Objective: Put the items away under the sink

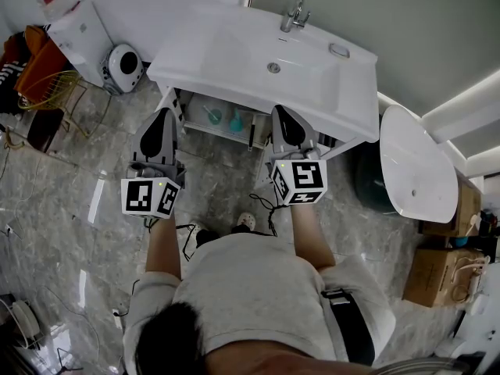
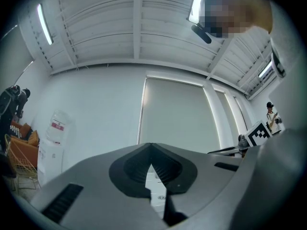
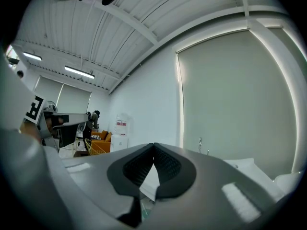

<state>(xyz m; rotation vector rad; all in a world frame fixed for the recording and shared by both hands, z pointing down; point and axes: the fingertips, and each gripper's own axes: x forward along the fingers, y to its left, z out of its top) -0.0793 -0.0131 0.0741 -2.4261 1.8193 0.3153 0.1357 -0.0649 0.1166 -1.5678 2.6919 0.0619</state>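
Near the sink (image 1: 234, 45), the left hand-held gripper (image 1: 166, 116) and right hand-held gripper (image 1: 283, 114) hover clenched, empty; teal items (image 1: 234, 121) sit on the shelf (image 1: 223, 130) beneath.

Head view: bright, even white light, mostly sharp. Heavy fisheye, walls bow at the frame edges. The sink (image 1: 234, 45) top is nearly blown out, with dark shadow beneath it. The glossy floor (image 1: 62, 209) has glare streaks at the left. A wall light strip (image 1: 461, 104) glows at the upper right.

Left gripper view: black vignette in the corners. Ceiling light bars (image 2: 44, 23) are blown out at the upper left and top. The left gripper (image 2: 151, 148) at the bottom is soft, out of focus.

Right gripper view: same vignette. Ceiling tubes (image 3: 79, 72) are bright at the left and a glowing edge strip (image 3: 181, 99) runs down the centre. The right gripper (image 3: 154, 147) is blurred at the bottom.
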